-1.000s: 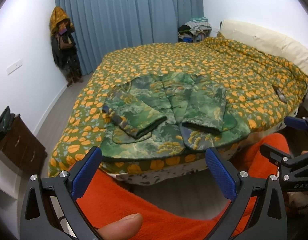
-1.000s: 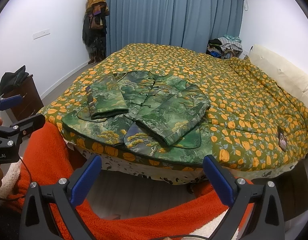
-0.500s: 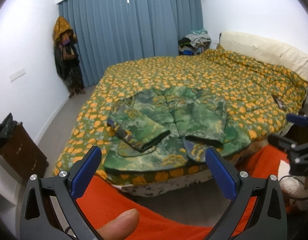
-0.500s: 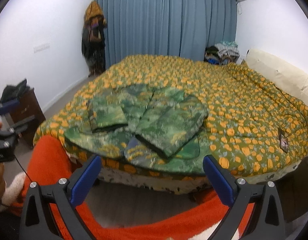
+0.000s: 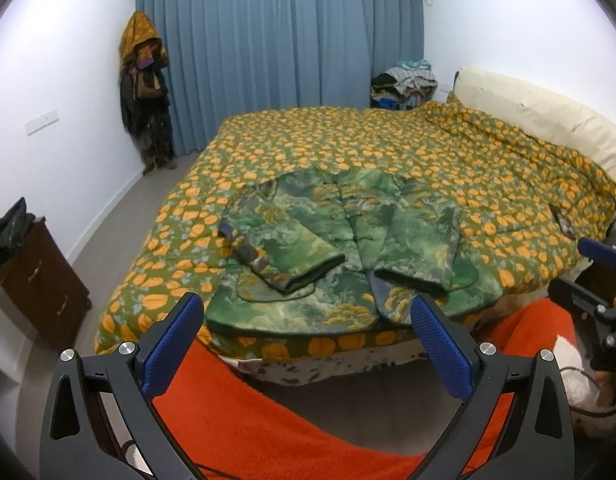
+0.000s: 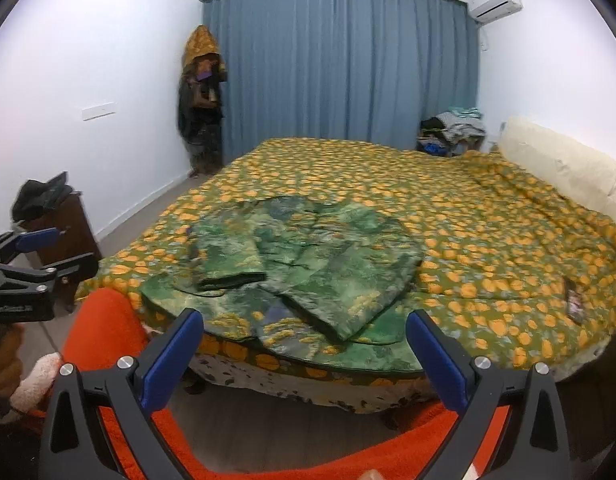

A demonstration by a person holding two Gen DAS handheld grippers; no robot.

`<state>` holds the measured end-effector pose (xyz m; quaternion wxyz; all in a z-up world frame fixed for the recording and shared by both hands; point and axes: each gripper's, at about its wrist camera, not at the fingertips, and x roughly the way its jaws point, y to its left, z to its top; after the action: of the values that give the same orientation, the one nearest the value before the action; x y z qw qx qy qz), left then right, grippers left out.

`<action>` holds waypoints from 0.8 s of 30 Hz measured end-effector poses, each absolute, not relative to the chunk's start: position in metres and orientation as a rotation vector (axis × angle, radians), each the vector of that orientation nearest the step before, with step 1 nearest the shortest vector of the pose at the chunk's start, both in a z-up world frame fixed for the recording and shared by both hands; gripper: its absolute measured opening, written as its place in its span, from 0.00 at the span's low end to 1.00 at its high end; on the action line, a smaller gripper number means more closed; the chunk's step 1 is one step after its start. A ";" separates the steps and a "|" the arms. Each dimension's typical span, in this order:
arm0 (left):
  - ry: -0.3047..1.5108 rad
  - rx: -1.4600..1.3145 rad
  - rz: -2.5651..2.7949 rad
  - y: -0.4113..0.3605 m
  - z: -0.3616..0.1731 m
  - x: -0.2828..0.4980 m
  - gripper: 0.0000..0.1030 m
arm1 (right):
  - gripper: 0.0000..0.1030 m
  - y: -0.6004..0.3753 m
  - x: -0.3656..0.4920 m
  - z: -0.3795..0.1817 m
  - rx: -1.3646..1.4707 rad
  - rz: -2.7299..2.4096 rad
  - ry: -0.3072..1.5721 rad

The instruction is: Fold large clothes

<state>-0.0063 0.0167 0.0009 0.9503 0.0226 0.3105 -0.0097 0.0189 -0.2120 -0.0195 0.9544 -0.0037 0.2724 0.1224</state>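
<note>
A green patterned jacket lies flat at the near edge of the bed, front up, with both sleeves folded in across its body. The same jacket shows in the right wrist view. My left gripper is open with nothing between its blue pads, held back from the bed above an orange fleece garment. My right gripper is also open and empty, short of the jacket's hem. Each gripper appears at the edge of the other's view: the right gripper and the left gripper.
An orange-and-green floral quilt covers the bed, with a small dark card near its right side. A dark wooden cabinet stands at left. Coats hang in the corner. Blue curtains and a clothes pile are behind.
Both grippers have drawn back and risen from the bed, so the jacket looks smaller and farther off. The jacket has not moved. The thumb at the left view's bottom edge is gone.
</note>
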 end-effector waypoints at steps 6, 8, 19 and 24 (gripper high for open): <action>0.625 0.060 -0.032 0.011 0.000 -0.010 1.00 | 1.00 -0.204 0.019 -0.026 -0.050 0.239 0.589; 0.625 0.060 -0.035 0.010 0.000 -0.010 1.00 | 1.00 -0.205 0.020 -0.028 -0.043 0.240 0.604; 0.634 0.071 -0.050 0.005 0.000 -0.011 1.00 | 1.00 -0.202 0.022 -0.034 -0.053 0.231 0.633; 0.639 0.070 -0.051 0.006 0.000 -0.011 1.00 | 1.00 -0.198 0.020 -0.034 -0.067 0.245 0.633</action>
<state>-0.0115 0.0056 0.0002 0.9485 0.0342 0.3139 -0.0248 0.0198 -0.1978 -0.0340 0.9425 -0.0329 0.3102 0.1204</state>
